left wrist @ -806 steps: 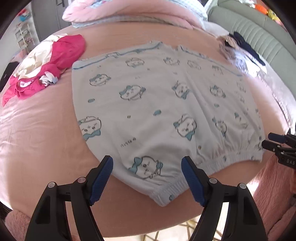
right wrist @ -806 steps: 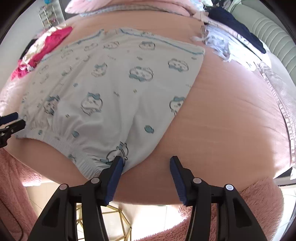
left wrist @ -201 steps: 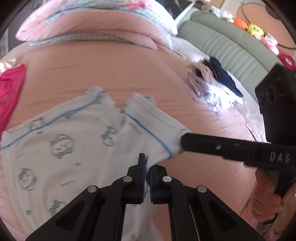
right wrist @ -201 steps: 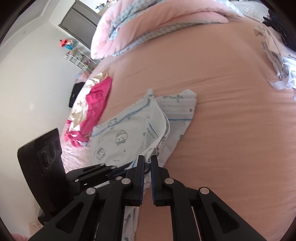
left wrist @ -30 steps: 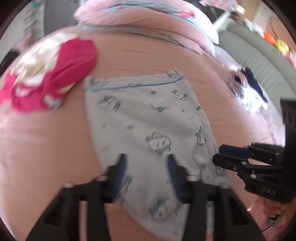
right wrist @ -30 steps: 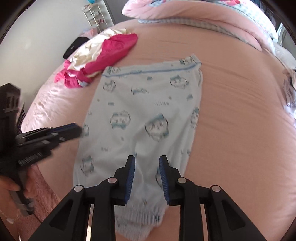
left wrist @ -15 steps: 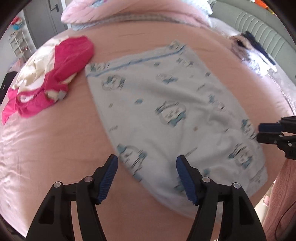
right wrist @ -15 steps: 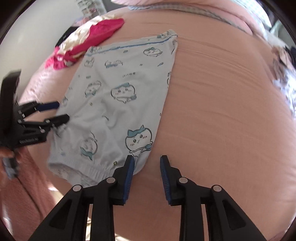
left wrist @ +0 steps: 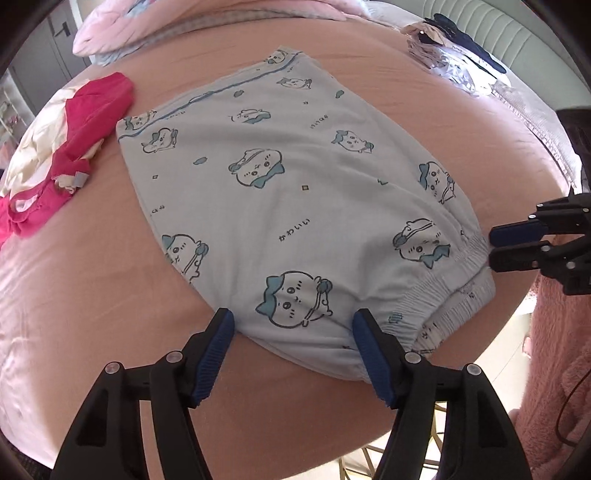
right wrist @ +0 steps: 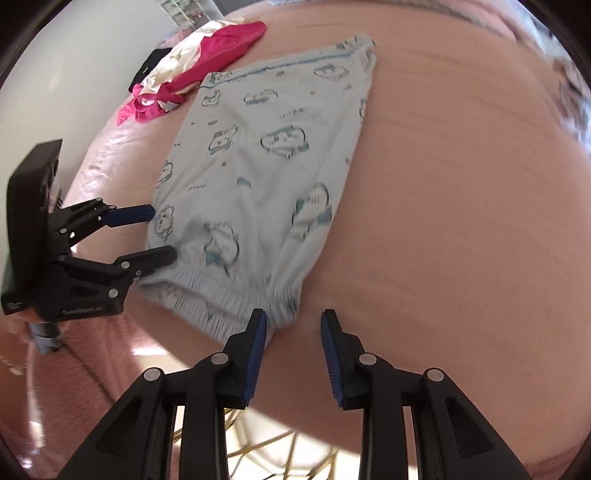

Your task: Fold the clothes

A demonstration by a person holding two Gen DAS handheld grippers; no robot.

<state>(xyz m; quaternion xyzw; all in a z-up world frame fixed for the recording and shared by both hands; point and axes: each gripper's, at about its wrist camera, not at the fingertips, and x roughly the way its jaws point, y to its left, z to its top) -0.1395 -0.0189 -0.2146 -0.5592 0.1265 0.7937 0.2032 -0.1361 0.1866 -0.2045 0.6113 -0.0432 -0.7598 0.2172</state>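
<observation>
**A:** Nearest first: what are the claws doing?

**B:** The left claw (left wrist: 291, 345) has its jaws wide apart over the elastic waistband of the pale blue printed shorts (left wrist: 295, 177), at the near edge of the bed (left wrist: 92, 295). Nothing is pinched; a second ago its jaws stood narrower. The right claw (right wrist: 290, 341) is only partly apart and also empty, at the waistband's other corner, with one finger (right wrist: 256, 343) just at the cloth.

**A:** And the shorts themselves?

**B:** Lying flat, already folded in half lengthwise, waistband at the near edge and leg hems pointing toward the far side. Several seconds back both claws were clamped on the cloth, carrying one leg over; much earlier the shorts lay spread full width. So the first fold looks done and released.

**A:** Which means?

**B:** I'd judge both claws are lining up on the waistband corners for the next fold, near end toward the hems.

**A:** Farther off?

**B:** A magenta and cream garment (left wrist: 74, 140) toward the far-left corner, a pile of other clothes (left wrist: 454, 59) far right, and pink bedding (left wrist: 166, 22) along the far edge.
</observation>
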